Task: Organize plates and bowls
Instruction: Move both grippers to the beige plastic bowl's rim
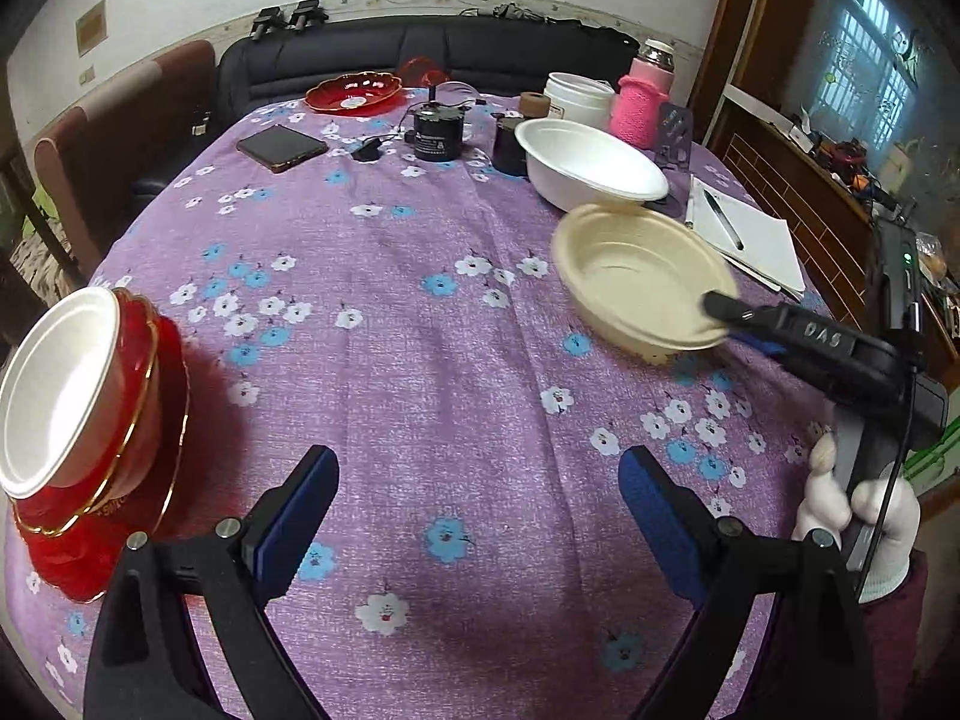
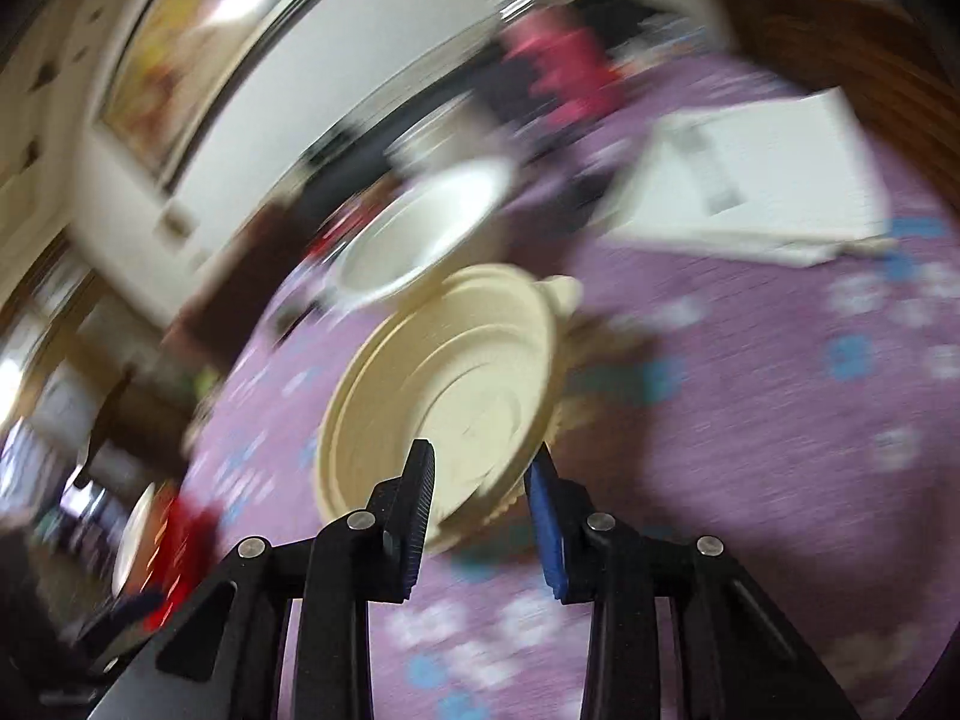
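Note:
My right gripper (image 2: 480, 465) is shut on the rim of a cream bowl (image 2: 444, 384) and holds it tilted above the purple cloth; the same gripper (image 1: 729, 315) and bowl (image 1: 636, 276) show in the left wrist view at the right. A white bowl (image 1: 591, 165) sits just behind it, also in the blurred right wrist view (image 2: 426, 231). My left gripper (image 1: 480, 498) is open and empty over the near table. A white bowl (image 1: 54, 390) rests in a stack of red plates (image 1: 150, 450) at the left. A red plate (image 1: 354, 93) lies at the back.
A phone (image 1: 282, 147), a black motor (image 1: 435, 132), a dark cup (image 1: 510, 144), a white tub (image 1: 579, 96), a pink-sleeved bottle (image 1: 645, 102) and a notepad with pen (image 1: 744, 234) stand along the back and right. A sofa (image 1: 420, 54) lies beyond the table.

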Demonstrator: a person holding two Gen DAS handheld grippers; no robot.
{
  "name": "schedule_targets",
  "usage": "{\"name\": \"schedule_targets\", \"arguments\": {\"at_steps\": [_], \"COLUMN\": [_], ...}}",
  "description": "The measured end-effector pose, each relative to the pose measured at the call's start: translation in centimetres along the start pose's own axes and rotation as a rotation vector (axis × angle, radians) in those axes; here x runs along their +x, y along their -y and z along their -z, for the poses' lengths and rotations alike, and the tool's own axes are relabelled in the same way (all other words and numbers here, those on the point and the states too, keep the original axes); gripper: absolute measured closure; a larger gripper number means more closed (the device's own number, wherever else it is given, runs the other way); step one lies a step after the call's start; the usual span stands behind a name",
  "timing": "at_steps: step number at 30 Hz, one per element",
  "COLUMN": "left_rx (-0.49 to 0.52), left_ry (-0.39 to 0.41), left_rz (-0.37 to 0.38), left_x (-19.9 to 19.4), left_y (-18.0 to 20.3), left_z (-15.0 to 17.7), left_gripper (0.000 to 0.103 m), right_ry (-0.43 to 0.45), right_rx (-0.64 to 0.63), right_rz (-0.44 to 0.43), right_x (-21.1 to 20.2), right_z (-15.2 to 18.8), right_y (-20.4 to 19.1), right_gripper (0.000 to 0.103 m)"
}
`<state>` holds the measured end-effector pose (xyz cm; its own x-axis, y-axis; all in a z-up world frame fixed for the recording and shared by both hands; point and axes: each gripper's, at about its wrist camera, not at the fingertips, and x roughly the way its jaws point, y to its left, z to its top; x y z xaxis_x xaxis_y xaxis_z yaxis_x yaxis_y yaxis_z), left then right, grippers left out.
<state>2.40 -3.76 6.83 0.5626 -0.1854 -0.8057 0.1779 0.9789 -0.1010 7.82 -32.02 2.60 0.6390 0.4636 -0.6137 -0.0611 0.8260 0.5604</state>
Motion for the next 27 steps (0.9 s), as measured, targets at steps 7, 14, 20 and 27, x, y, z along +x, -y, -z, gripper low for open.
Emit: {"name": "schedule_targets", "arguments": {"at_steps": [7, 14, 20, 27], "left_rx": [-0.009, 0.053, 0.111, 0.158], "left_ry": [-0.005, 0.074, 0.176, 0.213], "left_rz": [-0.016, -0.097, -0.205, -0.266], "left_x": [0.5, 0.5, 0.0, -0.3], "left_y": [-0.1, 1.2, 2.6, 3.6], "left_z": [-0.1, -0.9, -1.7, -1.5], "left_gripper": [0.009, 0.009, 0.009, 0.009], "right_ry": [0.059, 0.134, 0.092, 0.043], "right_rx": [0.023, 0.038, 0.029, -0.034], "right_rz": [0.105, 0.192, 0.162, 0.184], "right_x": [-0.9, -1.2, 1.1, 2.6], "right_z": [-0.3, -0.5, -0.4, 0.4], "right_y": [0.8, 0.9, 0.1, -1.4], "right_gripper": [0.069, 0.066, 0.06, 0.064]}}
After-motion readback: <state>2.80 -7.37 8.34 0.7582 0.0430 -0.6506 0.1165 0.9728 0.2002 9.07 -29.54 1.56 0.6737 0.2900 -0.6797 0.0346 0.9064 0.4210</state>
